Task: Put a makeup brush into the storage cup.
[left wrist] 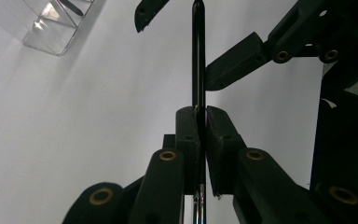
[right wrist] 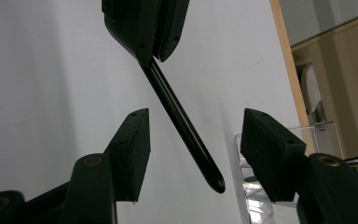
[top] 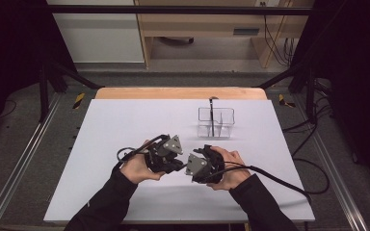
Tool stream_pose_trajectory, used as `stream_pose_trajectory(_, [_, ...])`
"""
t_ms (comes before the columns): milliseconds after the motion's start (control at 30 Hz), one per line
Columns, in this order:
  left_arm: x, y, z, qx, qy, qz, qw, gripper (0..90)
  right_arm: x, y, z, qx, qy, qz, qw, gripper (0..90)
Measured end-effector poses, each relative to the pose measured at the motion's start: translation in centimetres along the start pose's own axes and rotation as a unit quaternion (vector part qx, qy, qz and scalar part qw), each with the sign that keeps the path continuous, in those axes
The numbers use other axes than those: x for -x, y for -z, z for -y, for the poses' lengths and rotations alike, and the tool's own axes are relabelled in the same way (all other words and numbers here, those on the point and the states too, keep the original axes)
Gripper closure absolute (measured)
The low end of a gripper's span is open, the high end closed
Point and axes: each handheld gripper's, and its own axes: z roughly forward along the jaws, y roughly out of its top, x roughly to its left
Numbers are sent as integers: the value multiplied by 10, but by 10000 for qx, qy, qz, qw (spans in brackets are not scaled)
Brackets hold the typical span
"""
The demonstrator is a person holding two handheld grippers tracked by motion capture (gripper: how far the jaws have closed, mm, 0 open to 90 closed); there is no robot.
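Item: black pen (left wrist: pixel 198 56), clamped in left gripper (top: pixel 166 155) jaws, near side of clear organizer (top: pixel 216 122). Right gripper (right wrist: pixel 193 140) jaws apart, straddling its tip. Risk: off-centre closing levers pen askew.

Legible text, labels, brands, numbers, signs: none. No lettering can be read on any surface in the high view or in either gripper view.
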Motion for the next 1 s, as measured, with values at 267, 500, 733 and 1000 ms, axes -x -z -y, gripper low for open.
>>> stream_pose_trajectory(267, [-1,-2,0,-49,25,26,10000,833,-3,1,-2,59,297,38,9995,539])
stream_pose_trajectory(500, [-1,-2,-1,-77,-11,26,10000,833,-5,1,-3,0,402,6,9992,568])
stream_pose_trajectory(733, [-2,-3,-1,-104,-7,66,9999,832,-7,-3,-4,-135,571,-17,9983,619])
stream_pose_trajectory(1000, [-2,-4,-3,-147,-15,108,9998,833,-9,-3,-6,-154,765,-75,9969,704])
